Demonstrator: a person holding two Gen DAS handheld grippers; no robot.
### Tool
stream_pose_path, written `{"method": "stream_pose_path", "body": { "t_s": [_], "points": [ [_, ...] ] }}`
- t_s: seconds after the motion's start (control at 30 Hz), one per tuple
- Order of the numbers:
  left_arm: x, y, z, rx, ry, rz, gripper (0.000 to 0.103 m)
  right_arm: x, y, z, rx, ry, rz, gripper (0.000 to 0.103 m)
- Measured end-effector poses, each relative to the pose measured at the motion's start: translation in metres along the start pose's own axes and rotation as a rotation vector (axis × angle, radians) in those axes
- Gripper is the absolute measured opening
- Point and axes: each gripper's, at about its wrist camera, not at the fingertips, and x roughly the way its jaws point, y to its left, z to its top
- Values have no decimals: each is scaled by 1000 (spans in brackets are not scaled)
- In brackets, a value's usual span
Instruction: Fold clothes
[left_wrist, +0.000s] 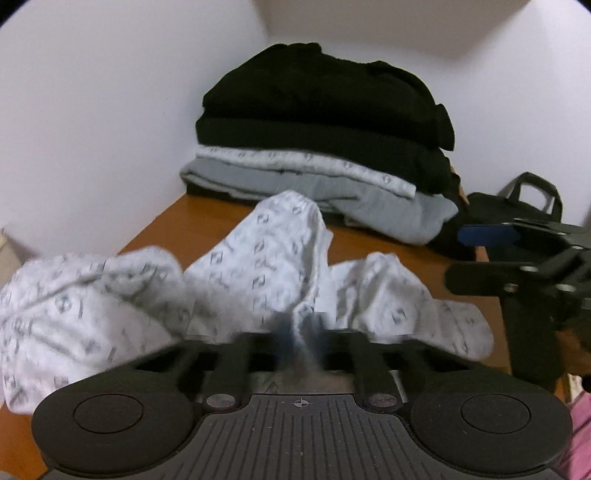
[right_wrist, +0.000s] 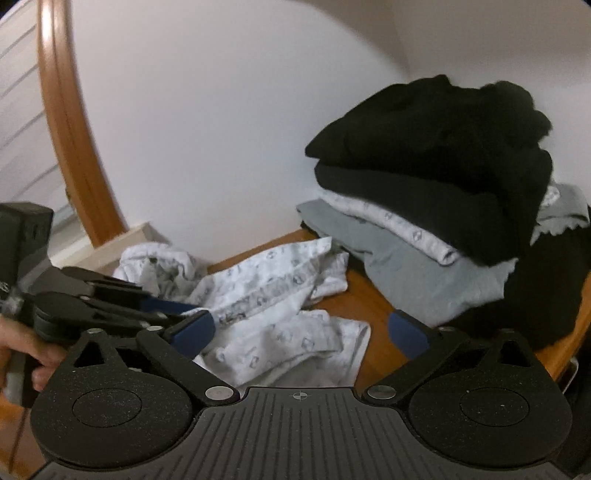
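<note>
- While the left tongs (left_wrist: 301, 332) pinch the crumpled white patterned cotton garment (left_wrist: 258, 254) on the orange wooden tabletop (left_wrist: 207, 218), lift gently — avoid bunching.
- Right tongs (right_wrist: 299, 328) gape empty; grab the opposite edge.

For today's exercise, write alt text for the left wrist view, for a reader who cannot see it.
The left gripper is shut on a fold of a crumpled white patterned garment on a wooden table. Behind it a stack of folded clothes, black on top, stands against a white wall; the right gripper reaches in from the right.

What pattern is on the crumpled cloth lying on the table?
White with small grey printed motifs, on the crumpled garment; clearest in the right wrist view.
</note>
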Motion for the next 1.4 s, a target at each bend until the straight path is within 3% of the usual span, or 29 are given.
{"method": "stream_pose_path", "body": {
  "t_s": [0.1,0.27,0.5,0.67,0.73,0.9,1.0,1.13,1.2,1.27,1.4],
  "points": [
    [-31,6,-10,-9,-50,17,3,5,-4,-4,-9,18,0,91],
    [-123,39,-40,-88,-158,72,2,3,3,-2,-5,-10,1,91],
    [-269,105,-106,-231,-293,261,2,22,59,6,-94,-7,41,91],
    [-334,146,-174,-339,-289,423,2,34,108,2,-154,3,97,91],
    [-344,155,-200,-361,-258,468,2,39,125,-2,-174,15,121,91],
    [-338,160,-244,-414,-199,472,3,55,162,-20,-208,68,185,91],
    [-331,162,-259,-435,-206,463,14,61,187,-33,-256,95,210,91],
    [-322,169,-270,-443,-232,466,16,59,221,-43,-307,116,248,91],
    [-317,176,-275,-448,-247,460,15,56,241,-45,-337,117,272,87],
    [-312,183,-280,-460,-265,439,15,55,264,-47,-368,127,283,70],
    [-305,198,-294,-505,-313,384,15,52,303,-55,-427,159,343,56]
  ]
}}
